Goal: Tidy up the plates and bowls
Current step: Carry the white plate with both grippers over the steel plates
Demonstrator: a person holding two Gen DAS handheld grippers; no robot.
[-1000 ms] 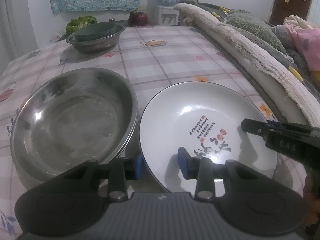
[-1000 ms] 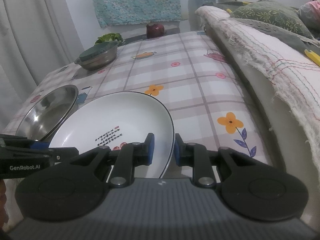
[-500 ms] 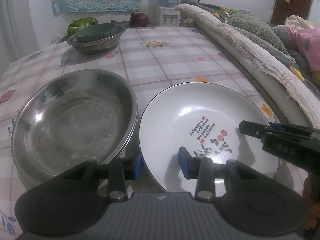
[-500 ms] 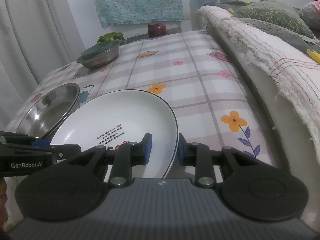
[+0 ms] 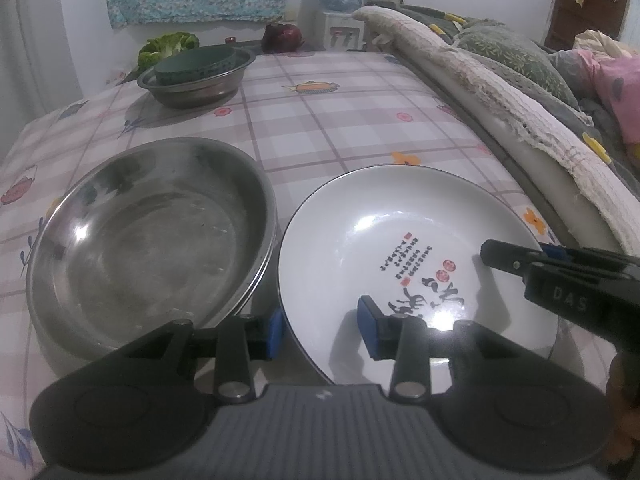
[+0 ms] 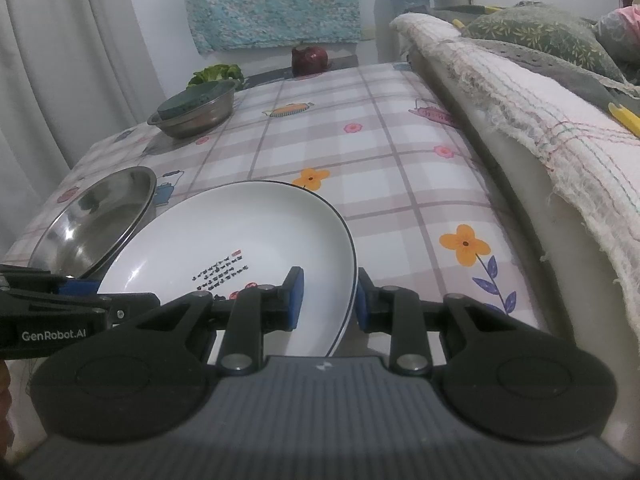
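1. Steel basin sits on the checked tablecloth at nine o'clock of the white plate.
2. Left gripper straddles the plate's seven o'clock rim, fingers spread, not pinching.
3. Right gripper brackets its four o'clock rim, fingers likewise released.

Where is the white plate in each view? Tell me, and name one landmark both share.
Left wrist: white plate lower right of centre, its near-left rim between the left gripper's jaws.
Right wrist: plate lower left of centre.
Shared landmark: the far steel bowl holding a green bowl.
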